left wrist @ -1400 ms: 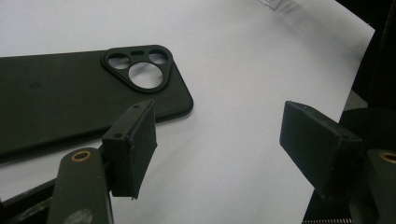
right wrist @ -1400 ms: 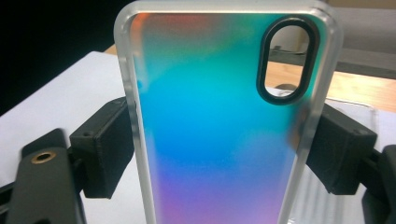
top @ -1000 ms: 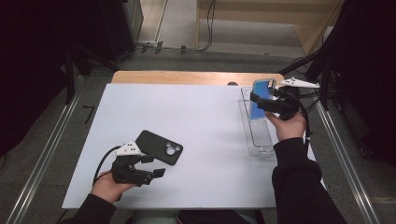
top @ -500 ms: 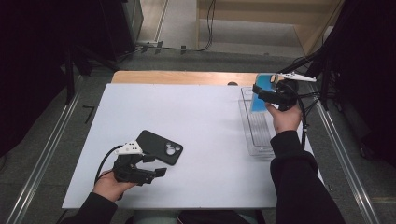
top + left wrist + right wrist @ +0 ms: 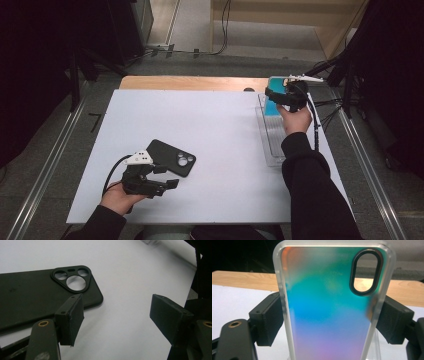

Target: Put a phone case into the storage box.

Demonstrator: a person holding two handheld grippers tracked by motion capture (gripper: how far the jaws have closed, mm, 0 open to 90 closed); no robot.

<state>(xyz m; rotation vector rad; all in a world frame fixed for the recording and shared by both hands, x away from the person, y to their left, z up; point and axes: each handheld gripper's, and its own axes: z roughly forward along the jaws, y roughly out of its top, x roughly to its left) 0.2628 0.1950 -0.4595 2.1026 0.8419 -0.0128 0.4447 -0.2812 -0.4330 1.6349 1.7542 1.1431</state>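
Carrying the iridescent phone case [image 5: 329,305] clenched between its jaws, the right gripper [image 5: 281,95] is moving toward the clear tray's [image 5: 270,150] far end; the left gripper [image 5: 117,315] is resting released beside the black phone case [image 5: 37,295].

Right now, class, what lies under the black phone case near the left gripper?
The black phone case with camera cutouts lies flat on the white table sheet, which shows through its cutouts. Whatever else its body covers is hidden.

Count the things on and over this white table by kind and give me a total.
Phone cases: 2, a black soft case with a three-hole camera cutout and an iridescent clear-rimmed case
Clear plastic trays: 1
Handheld grippers: 2, left, right
Total: 5
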